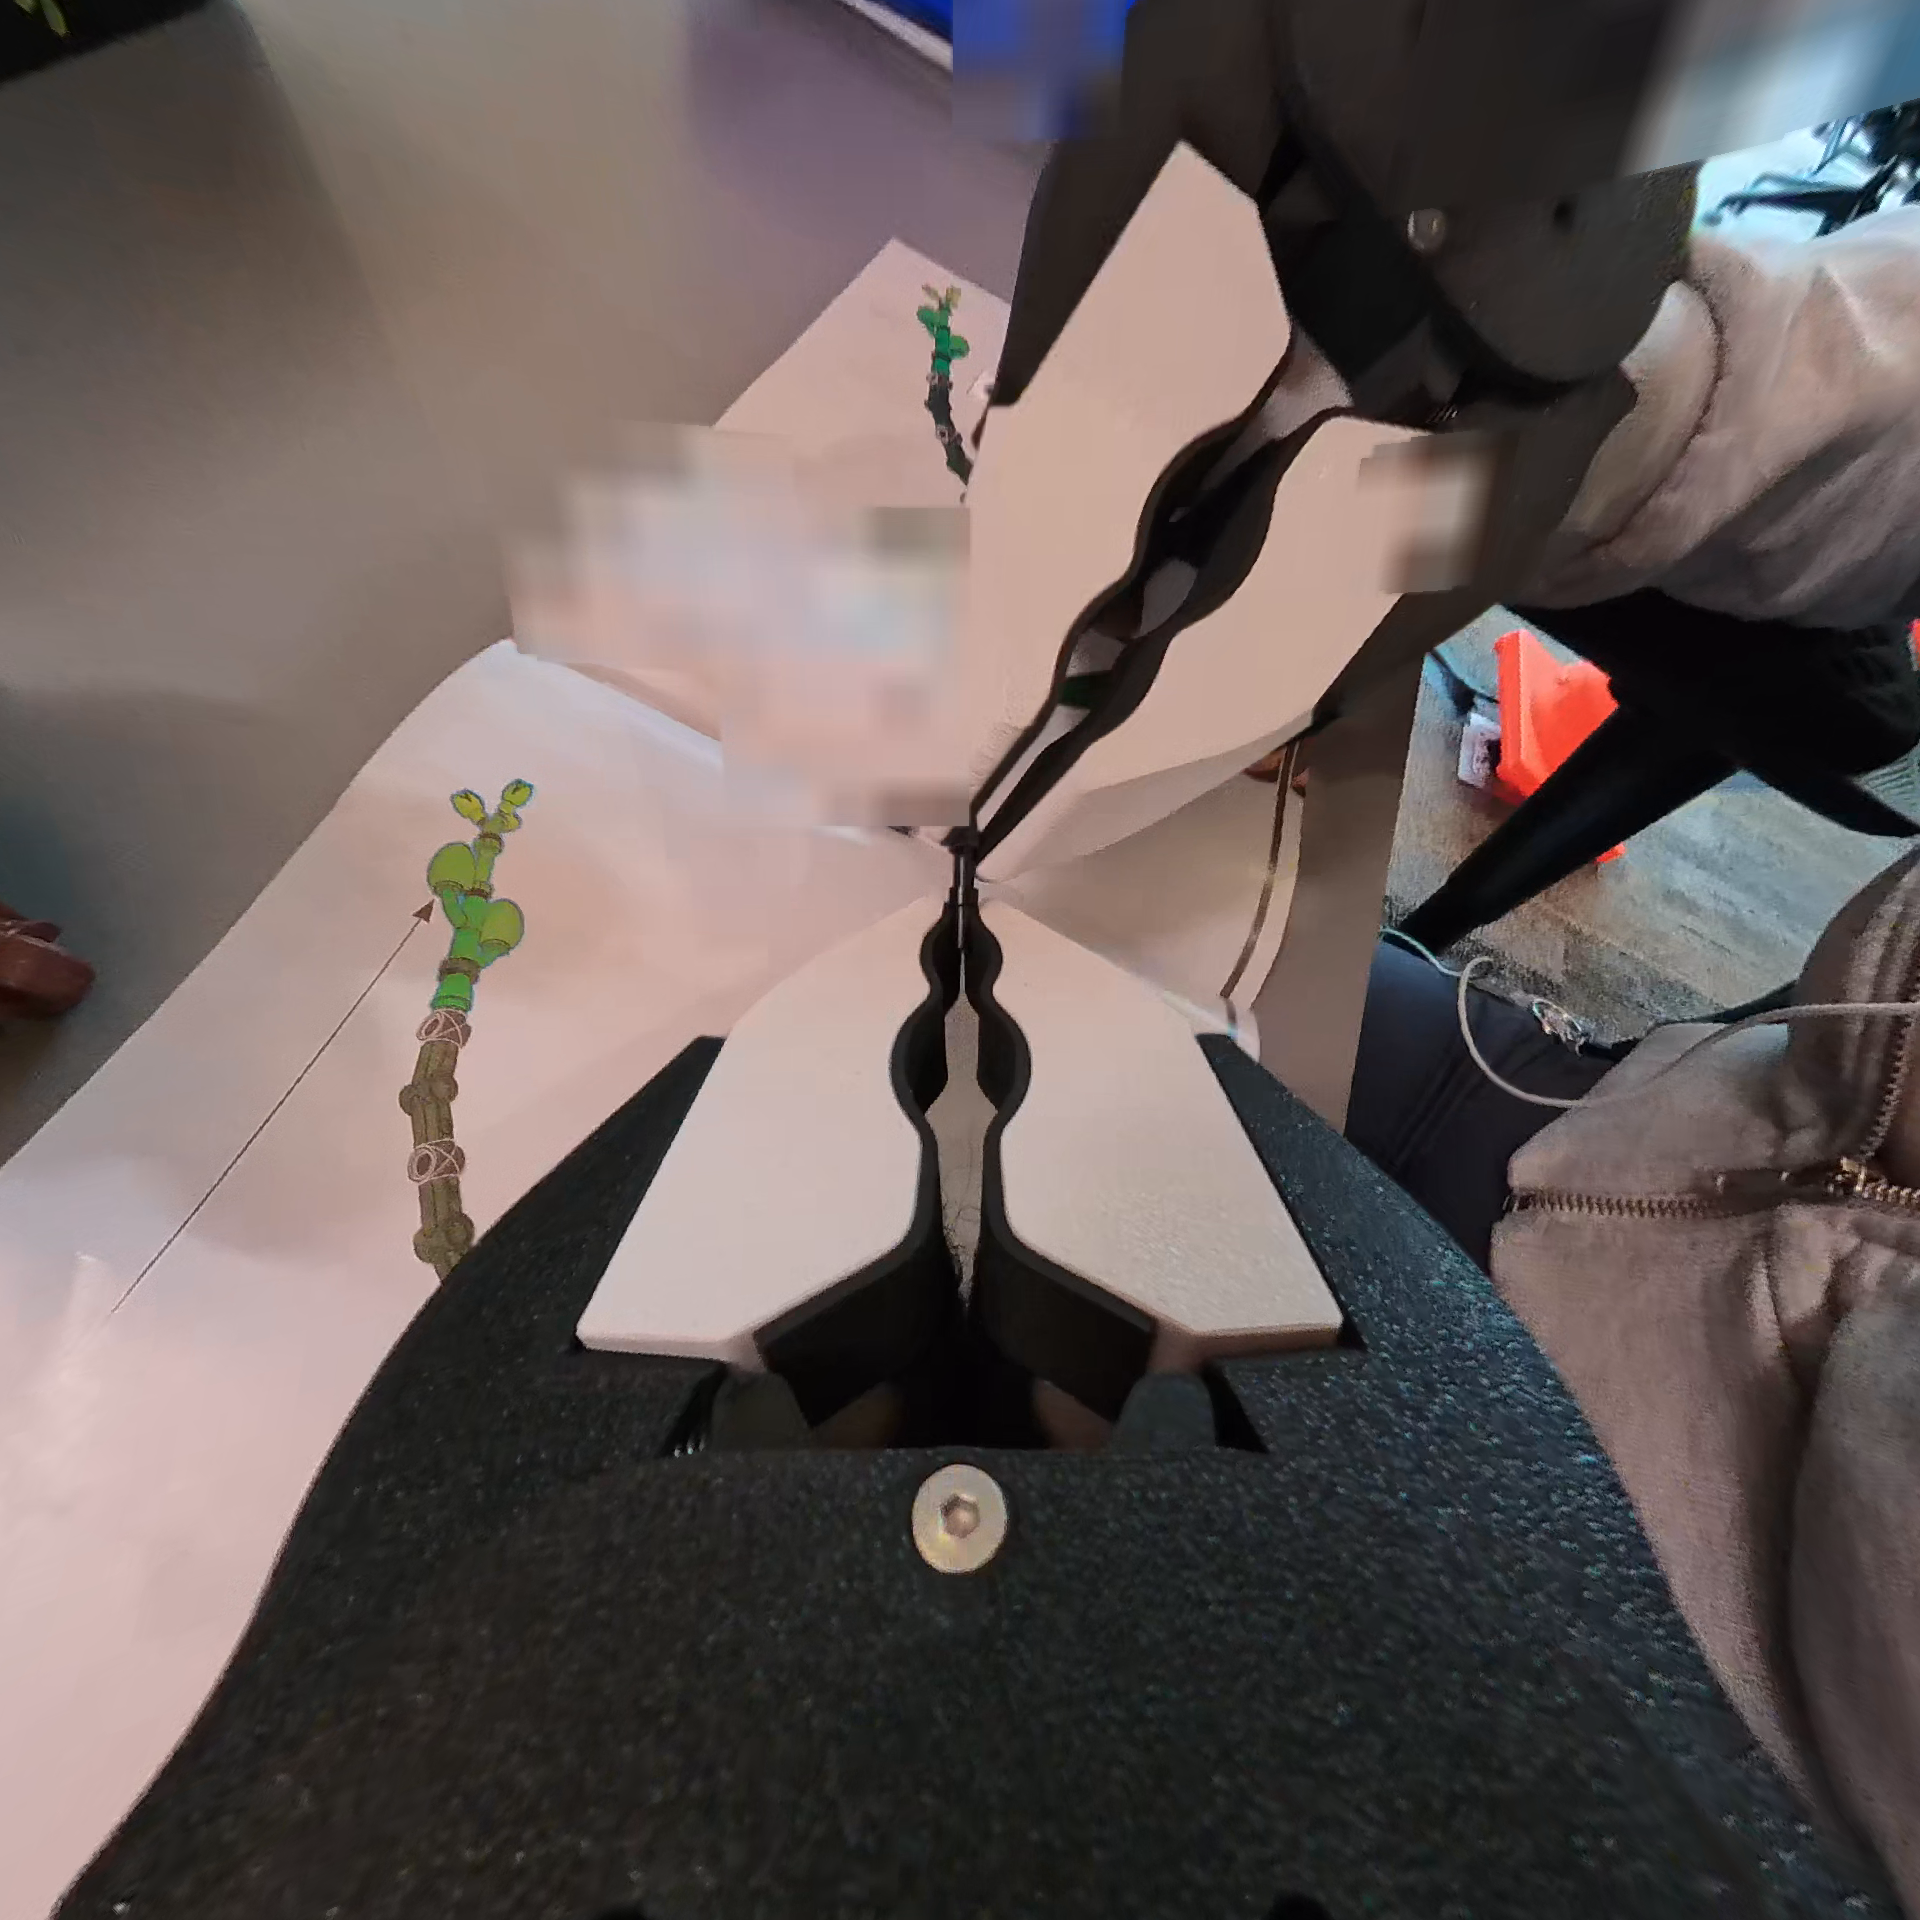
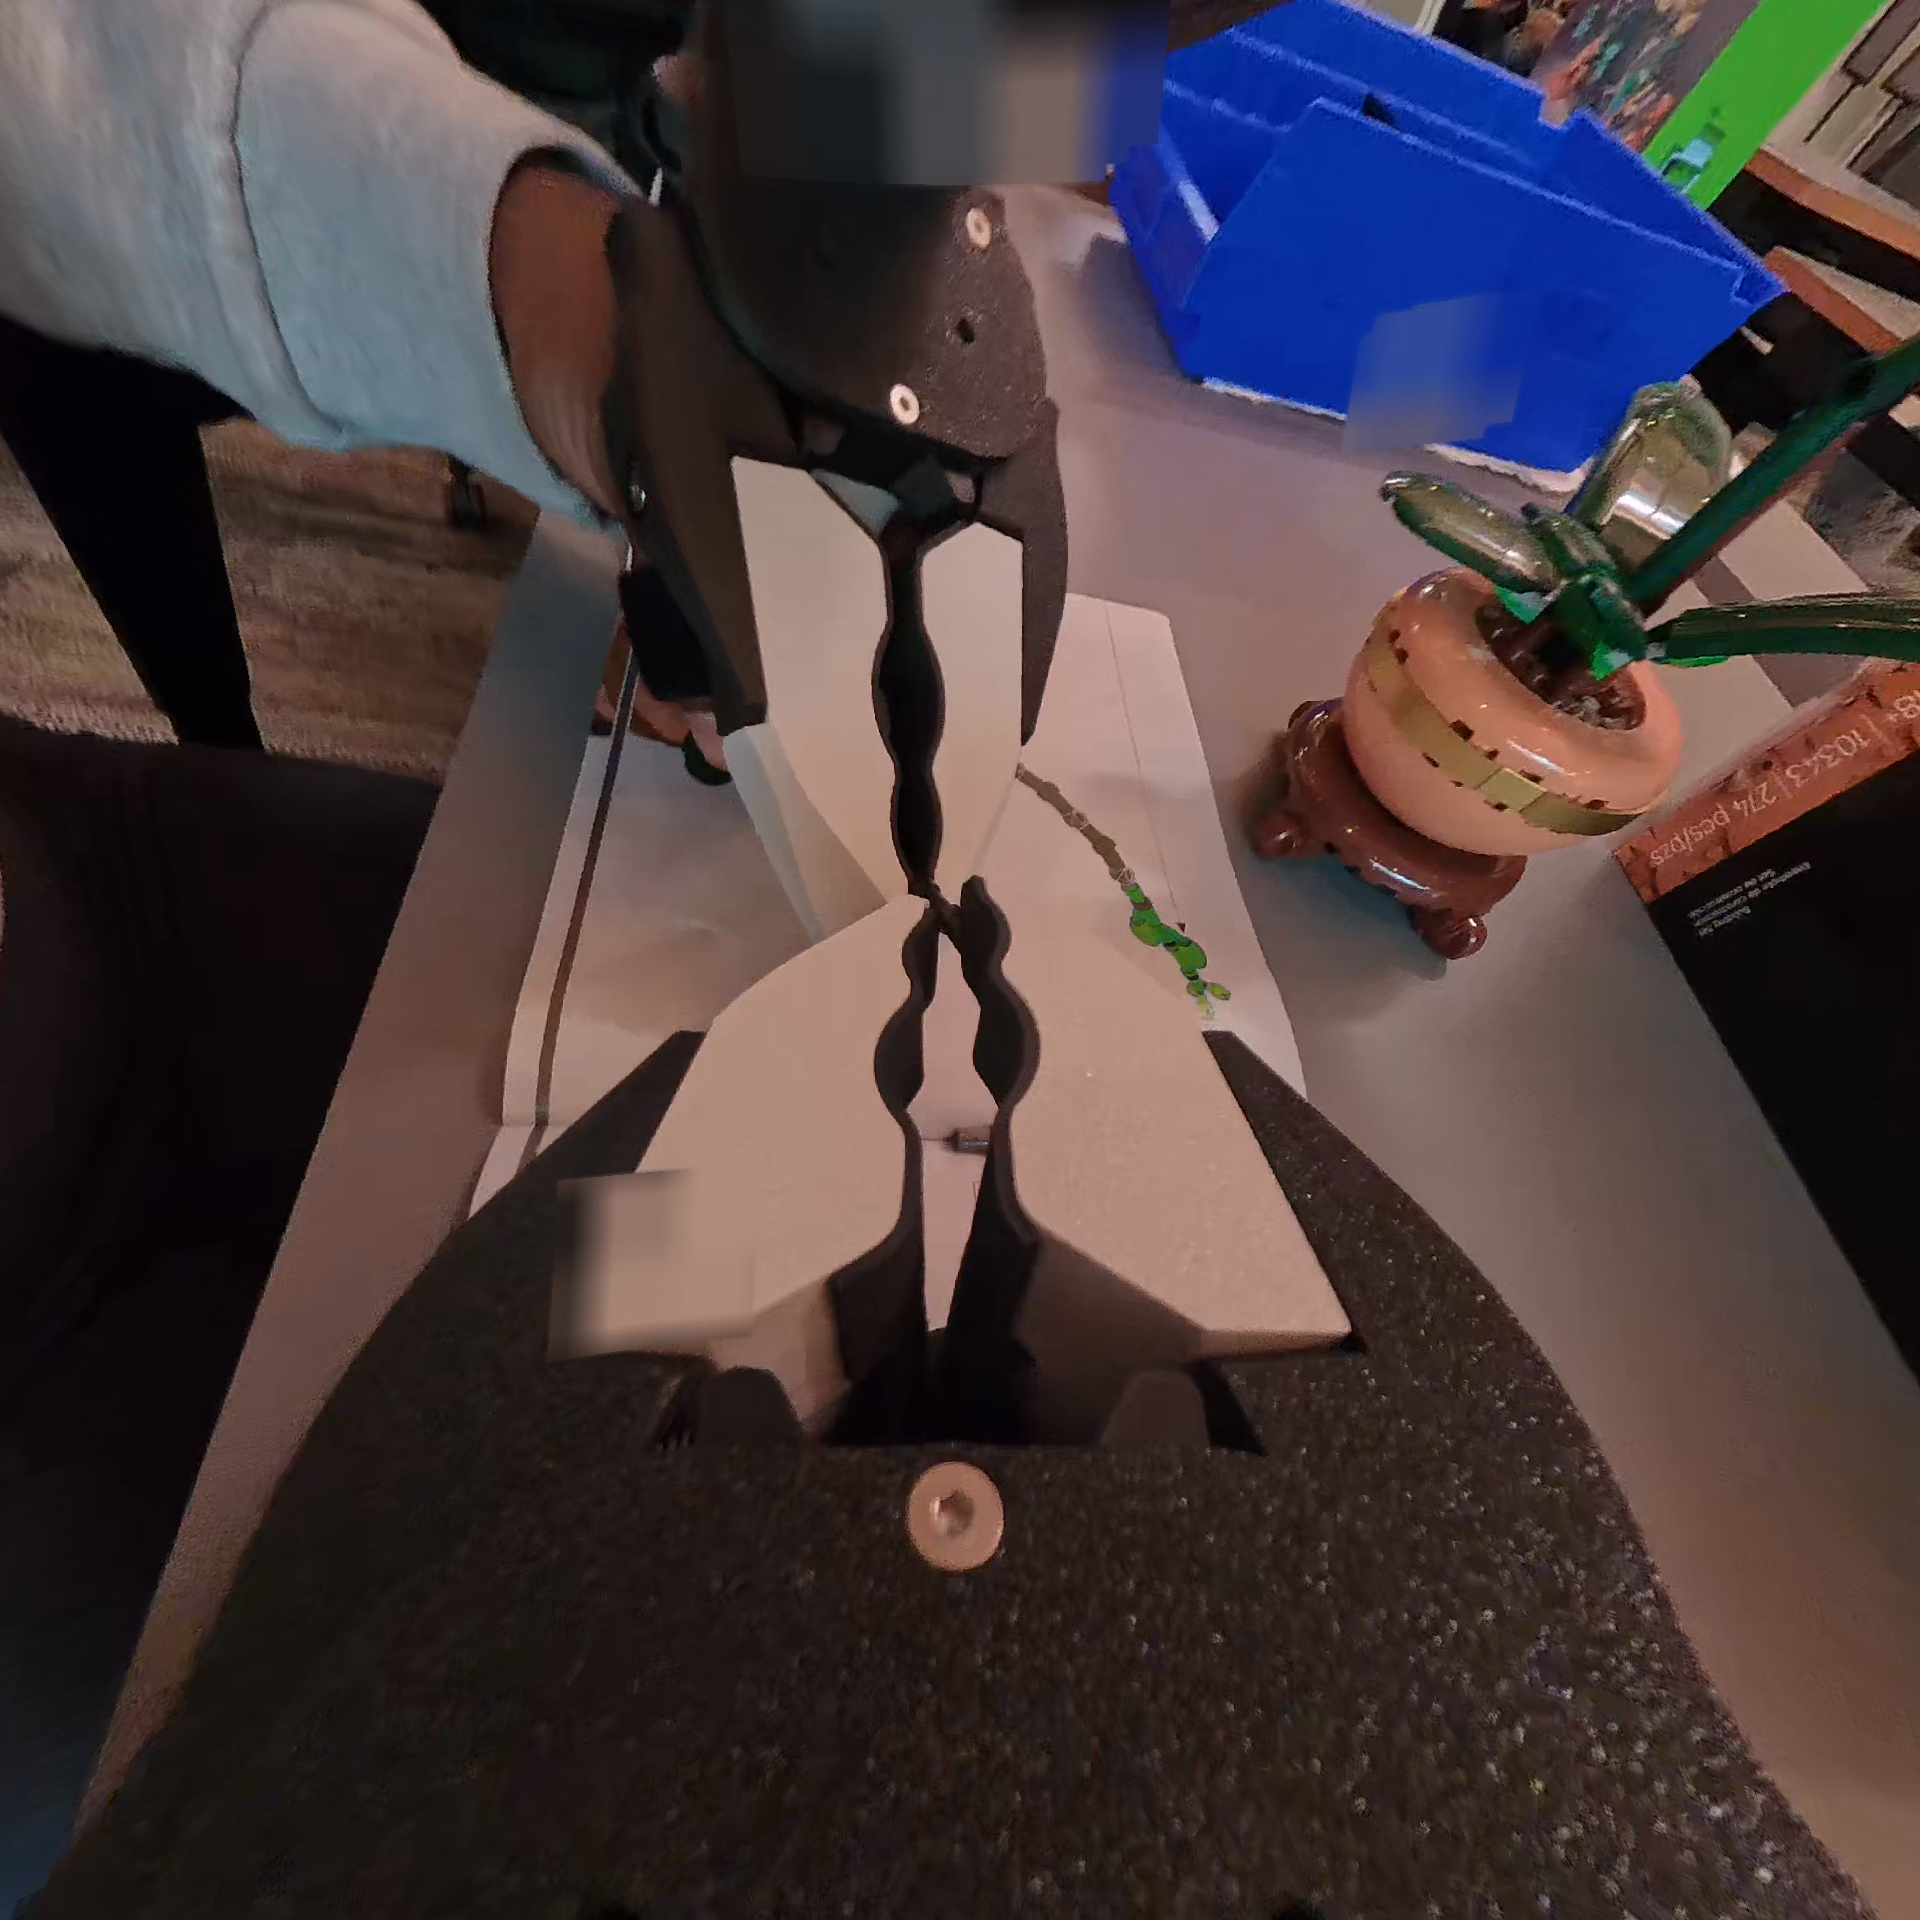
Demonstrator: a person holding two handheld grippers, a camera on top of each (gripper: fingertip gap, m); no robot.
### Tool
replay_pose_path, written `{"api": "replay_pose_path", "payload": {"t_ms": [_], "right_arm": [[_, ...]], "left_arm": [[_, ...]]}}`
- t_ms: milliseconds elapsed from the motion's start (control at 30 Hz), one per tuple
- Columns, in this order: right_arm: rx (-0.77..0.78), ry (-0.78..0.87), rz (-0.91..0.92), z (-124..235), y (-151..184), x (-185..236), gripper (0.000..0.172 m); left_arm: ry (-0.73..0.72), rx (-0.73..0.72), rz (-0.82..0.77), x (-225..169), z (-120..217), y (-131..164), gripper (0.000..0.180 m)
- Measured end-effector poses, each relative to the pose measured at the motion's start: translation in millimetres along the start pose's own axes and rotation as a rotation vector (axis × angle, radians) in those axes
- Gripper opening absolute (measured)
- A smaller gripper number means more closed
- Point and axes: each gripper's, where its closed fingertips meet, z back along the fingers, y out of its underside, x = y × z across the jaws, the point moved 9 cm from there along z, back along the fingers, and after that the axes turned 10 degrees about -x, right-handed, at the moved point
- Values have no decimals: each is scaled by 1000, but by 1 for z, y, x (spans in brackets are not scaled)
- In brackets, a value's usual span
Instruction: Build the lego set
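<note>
Pressed tight together, the jaws of your left gripper (image 1: 961, 902) show no gap at their tips. A tiny dark piece (image 1: 962, 864) pokes out just beyond them. Whether those tips actually pinch its end or only butt against it, you cannot tell from either view. Your right gripper (image 2: 951, 906) comes in from the opposite side, tip to tip with the left. Its jaws are nearly closed, with only a sliver between them, and the same dark piece sits in that sliver with both pads against it.

Both grippers meet in the air just above an open white booklet (image 1: 260, 1195). One page carries a printed drawing of a green and brown stem (image 1: 457, 987). A second small dark pin (image 2: 968, 1140) lies loose on the page, under your right gripper's fingers.

The booklet lies flat on the grey counter (image 2: 1455, 1195). To your right on it stands a brick-built plant pot (image 2: 1475, 748) on a brown base, with dark green leaves spreading from its top. Near it sits a black box with a brick-red edge (image 2: 1818, 935), and farther back a blue bin (image 2: 1403, 239). Off the counter's edge, an orange object (image 1: 1548, 707) rests on the carpeted floor.
</note>
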Motion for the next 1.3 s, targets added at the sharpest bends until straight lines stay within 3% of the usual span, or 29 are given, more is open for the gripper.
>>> {"api": "replay_pose_path", "payload": {"t_ms": [333, 567, 767, 967, 1300], "right_arm": [[91, -49, 129, -13, -3, 13, 0], [6, -59, -61, 8, -1, -6, 11], [90, -142, -162, 18, 14, -12, 18], [239, -143, -159, 20, 21, -14, 18], [353, -119, -229, 42, 16, -27, 17]], "left_arm": [[26, 113, -14, -4, -7, 6, 0], [3, 101, 13, 1, -5, 6, 0], [7, 97, 23, 2, -4, 6, 0], [8, 58, 24, 8, 7, 2, 0], [-33, 38, -2, 14, 22, -6, 0]]}}
